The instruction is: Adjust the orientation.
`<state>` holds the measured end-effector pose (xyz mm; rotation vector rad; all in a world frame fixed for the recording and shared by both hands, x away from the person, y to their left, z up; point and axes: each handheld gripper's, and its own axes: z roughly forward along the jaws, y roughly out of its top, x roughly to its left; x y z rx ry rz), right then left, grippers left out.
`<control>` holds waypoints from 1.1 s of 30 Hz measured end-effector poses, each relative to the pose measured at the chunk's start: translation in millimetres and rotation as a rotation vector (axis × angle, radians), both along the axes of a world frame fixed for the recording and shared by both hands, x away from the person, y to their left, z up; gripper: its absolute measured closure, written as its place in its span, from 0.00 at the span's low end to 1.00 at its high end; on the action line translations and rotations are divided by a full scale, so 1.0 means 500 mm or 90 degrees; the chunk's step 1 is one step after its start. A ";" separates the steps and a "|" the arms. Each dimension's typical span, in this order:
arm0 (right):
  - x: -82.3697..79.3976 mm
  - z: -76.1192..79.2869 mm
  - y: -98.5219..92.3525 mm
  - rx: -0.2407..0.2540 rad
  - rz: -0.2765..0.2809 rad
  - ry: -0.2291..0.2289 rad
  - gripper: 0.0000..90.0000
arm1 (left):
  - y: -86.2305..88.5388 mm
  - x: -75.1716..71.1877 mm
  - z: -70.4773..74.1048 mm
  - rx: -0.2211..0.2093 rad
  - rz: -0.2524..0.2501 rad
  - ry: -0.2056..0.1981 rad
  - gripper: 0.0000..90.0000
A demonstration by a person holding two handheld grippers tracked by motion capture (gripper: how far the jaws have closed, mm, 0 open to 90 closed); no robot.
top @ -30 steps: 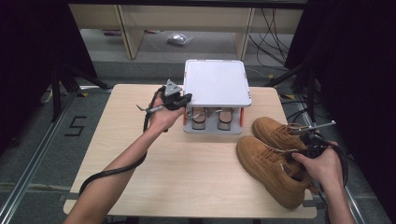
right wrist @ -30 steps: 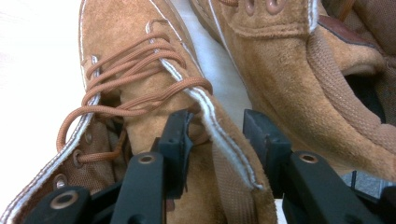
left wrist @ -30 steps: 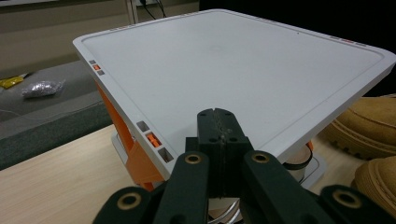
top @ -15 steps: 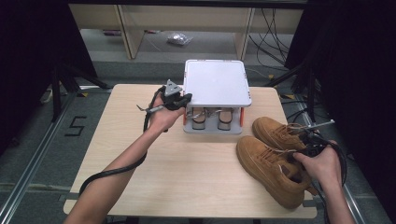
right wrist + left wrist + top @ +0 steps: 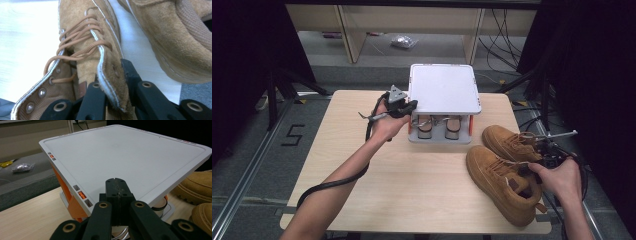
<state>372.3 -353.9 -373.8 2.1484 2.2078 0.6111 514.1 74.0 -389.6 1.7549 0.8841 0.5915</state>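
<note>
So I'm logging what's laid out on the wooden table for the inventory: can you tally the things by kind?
Tan suede lace-up boots: 2 (near one, far one)
White-lidded shoe box with orange corners: 1
Shoes inside that box: 2 toes visible
Handheld black grippers: 2 (left, right)
Total: 7

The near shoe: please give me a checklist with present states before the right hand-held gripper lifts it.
1. Right hand-held gripper pinches the near shoe at its side flap, jaws just closing: ok.
2. Laces outside the jaws: ok.
3. Far shoe apart from the near one: ok.
4. Left hand-held gripper shut, at the edge of the white tray: ok.
5. Grip firm enough to carry the shoe: cannot tell.
</note>
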 end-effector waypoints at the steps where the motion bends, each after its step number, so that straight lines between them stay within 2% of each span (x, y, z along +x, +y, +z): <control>1: 0.000 0.002 -0.001 0.018 0.008 0.003 0.92 | 0.000 0.000 0.000 -0.001 0.000 0.000 1.00; 5: -0.002 0.004 -0.008 0.033 0.016 -0.002 0.93 | 0.000 0.000 0.000 0.002 -0.001 0.000 1.00; 6: -0.002 0.005 -0.004 0.047 0.000 -0.004 0.93 | 0.000 0.000 0.000 0.002 -0.001 0.000 1.00; 7: -0.003 0.005 -0.006 0.042 0.004 -0.006 0.93 | 0.000 0.001 0.001 0.002 -0.002 0.000 1.00; 8: -0.008 0.011 -0.001 0.058 -0.012 0.017 0.93 | 0.000 0.001 0.001 0.002 -0.002 0.000 1.00; 9: -0.008 0.011 0.003 0.071 -0.030 0.010 0.93 | 0.000 0.001 0.001 0.003 -0.002 0.000 1.00; 10: -0.010 0.009 -0.001 0.068 -0.015 -0.004 0.93 | 0.000 0.001 0.001 0.003 -0.002 0.000 1.00; 12: -0.009 0.012 -0.002 0.064 -0.004 0.001 0.93 | 0.000 0.001 0.001 0.002 -0.002 0.001 1.00; 13: -0.010 0.012 -0.003 0.062 0.003 -0.007 0.93 | 0.000 0.001 0.001 0.002 -0.002 0.000 1.00; 14: -0.009 0.012 0.001 0.072 -0.013 -0.017 0.93 | 0.000 0.001 0.001 0.003 -0.002 0.000 1.00; 15: -0.009 0.015 0.001 0.073 -0.009 -0.010 0.93 | 0.000 0.001 0.001 0.002 -0.003 0.001 1.00; 16: -0.009 0.016 -0.001 0.066 -0.002 -0.018 0.93 | 0.000 0.001 0.001 0.002 -0.003 0.001 1.00; 17: -0.008 0.018 0.002 0.075 -0.016 -0.022 0.93 | 0.000 0.001 0.001 0.002 -0.003 0.001 1.00; 19: -0.008 0.022 0.000 0.071 -0.009 -0.017 0.93 | 0.000 0.001 0.001 0.003 -0.004 0.002 1.00; 20: -0.008 0.025 0.003 0.080 -0.020 -0.021 0.93 | 0.001 0.001 0.001 0.003 -0.004 0.002 1.00; 21: -0.009 0.025 0.002 0.079 -0.015 -0.026 0.93 | 0.001 0.002 0.001 0.003 -0.005 0.002 1.00; 22: -0.012 0.024 0.007 0.090 -0.037 -0.035 0.93 | 0.001 0.003 0.001 0.003 -0.005 0.002 1.00; 23: -0.012 0.031 0.002 0.079 -0.011 -0.018 0.93 | 0.001 0.003 0.001 0.004 -0.005 0.001 1.00; 24: -0.013 0.032 0.000 0.081 -0.003 -0.023 0.93 | 0.001 0.003 0.001 0.005 -0.005 0.001 1.00; 25: -0.015 0.036 0.003 0.096 -0.018 -0.012 0.93 | 0.000 0.004 0.001 0.004 -0.005 0.000 1.00; 27: -0.019 0.039 0.007 0.119 -0.037 -0.019 0.93 | -0.001 0.005 0.001 0.001 -0.004 0.001 1.00; 28: -0.020 0.040 -0.002 0.090 -0.003 -0.030 0.93 | -0.001 0.005 0.001 0.001 -0.004 0.001 1.00; 29: -0.021 0.040 -0.003 0.097 0.004 -0.031 0.93 | -0.001 0.006 0.001 0.001 -0.004 0.001 1.00; 30: -0.022 0.043 0.004 0.110 -0.025 -0.022 0.93 | -0.001 0.006 0.001 0.003 -0.005 0.001 1.00; 31: -0.024 0.042 0.007 0.121 -0.036 -0.027 0.93 | -0.002 0.006 0.001 0.004 -0.005 0.001 1.00; 32: -0.023 0.042 0.001 0.112 -0.011 -0.027 0.93 | -0.001 0.006 0.001 0.004 -0.005 0.000 1.00; 33: -0.023 0.039 -0.003 0.107 0.014 -0.044 0.93 | -0.001 0.006 0.001 0.004 -0.005 0.000 1.00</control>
